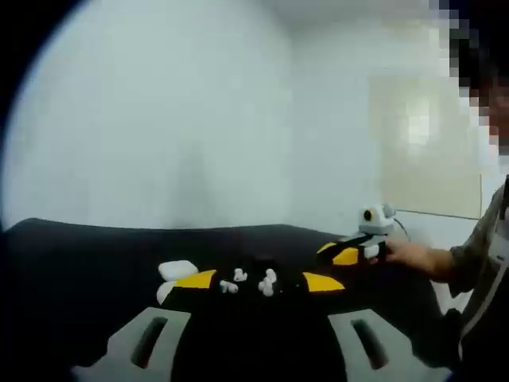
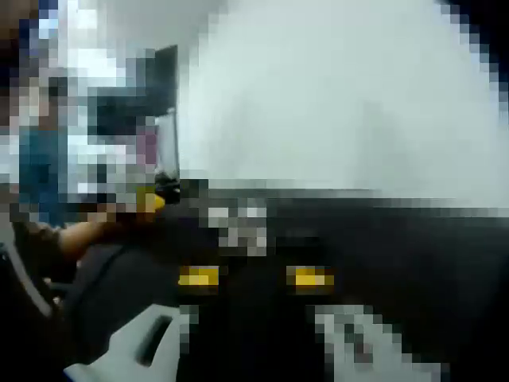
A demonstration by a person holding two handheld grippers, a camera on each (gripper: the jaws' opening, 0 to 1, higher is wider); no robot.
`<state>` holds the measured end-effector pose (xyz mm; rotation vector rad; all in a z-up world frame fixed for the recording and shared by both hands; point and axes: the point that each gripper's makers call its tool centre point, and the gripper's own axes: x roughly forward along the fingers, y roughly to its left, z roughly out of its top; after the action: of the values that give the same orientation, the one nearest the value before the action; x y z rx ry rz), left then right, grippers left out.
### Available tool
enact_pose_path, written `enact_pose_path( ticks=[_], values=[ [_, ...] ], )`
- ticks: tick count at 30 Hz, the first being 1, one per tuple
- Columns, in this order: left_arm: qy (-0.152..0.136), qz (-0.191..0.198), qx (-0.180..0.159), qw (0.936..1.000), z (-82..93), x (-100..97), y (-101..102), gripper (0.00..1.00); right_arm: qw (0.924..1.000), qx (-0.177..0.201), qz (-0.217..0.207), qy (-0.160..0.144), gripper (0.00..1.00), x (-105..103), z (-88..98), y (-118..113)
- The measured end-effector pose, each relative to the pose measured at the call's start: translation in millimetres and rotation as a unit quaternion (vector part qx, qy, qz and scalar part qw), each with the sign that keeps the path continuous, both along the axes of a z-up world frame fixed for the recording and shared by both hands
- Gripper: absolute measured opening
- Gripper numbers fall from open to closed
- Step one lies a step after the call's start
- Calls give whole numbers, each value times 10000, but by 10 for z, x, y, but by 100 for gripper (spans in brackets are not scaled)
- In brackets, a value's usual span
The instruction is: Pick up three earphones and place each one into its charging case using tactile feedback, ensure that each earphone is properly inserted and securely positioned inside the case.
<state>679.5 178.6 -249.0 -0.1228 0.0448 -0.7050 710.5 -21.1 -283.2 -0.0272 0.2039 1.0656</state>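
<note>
White plastic earphones: a loose cluster of small white plastic earphones (image 1: 253,282) lies on the black tabletop (image 1: 79,270), about midway between the two yellow-tipped jaws of the left gripper (image 1: 259,281) as the left gripper view frames them.
Earphones against the left gripper: they sit beyond the grey jaw bases, level with the yellow tips and untouched by either; whether they lie between the tips or further off cannot be told.
Charging case: an open white rounded plastic charging case (image 1: 175,274) rests on the tabletop just left of the earphones, beside the left yellow tip.
Left gripper: jaws spread wide apart, nothing between them.
Right gripper in the left gripper view: the black and yellow right gripper (image 1: 343,255) hovers to the right of the earphones, well apart from them, held by a person's hand (image 1: 417,256).
Right gripper view: heavily pixelated; pale blocks that may be the earphones (image 2: 238,225) lie beyond the yellow tips of the right gripper (image 2: 254,277), whose jaws stand apart.
Backdrop: a plain white wall (image 1: 199,119) behind the tabletop.
</note>
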Motion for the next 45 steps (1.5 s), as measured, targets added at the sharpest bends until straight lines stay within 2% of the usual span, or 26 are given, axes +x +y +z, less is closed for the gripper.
enact_pose_path(
  ticks=[4,7,13,35,41,45],
  values=[
    [33,-46,115,9999,-59,0,-63,38,10000,-82,29,32,33,-13,-51,30],
    [137,-83,451,9989,-191,3,-119,38,9998,-160,90,32,33,-32,-81,55],
    [192,-103,677,9975,-278,12,-156,39,9997,-215,120,7,33,-47,-98,62],
    [214,-116,824,9963,-331,9,-189,38,9989,-436,172,55,33,-53,-204,85],
    [208,-1,782,9967,-313,34,-141,38,9988,-453,184,50,33,-59,-209,89],
    [178,172,580,9980,-243,59,-50,37,9989,-433,171,60,33,-52,-205,83]
  ],
)
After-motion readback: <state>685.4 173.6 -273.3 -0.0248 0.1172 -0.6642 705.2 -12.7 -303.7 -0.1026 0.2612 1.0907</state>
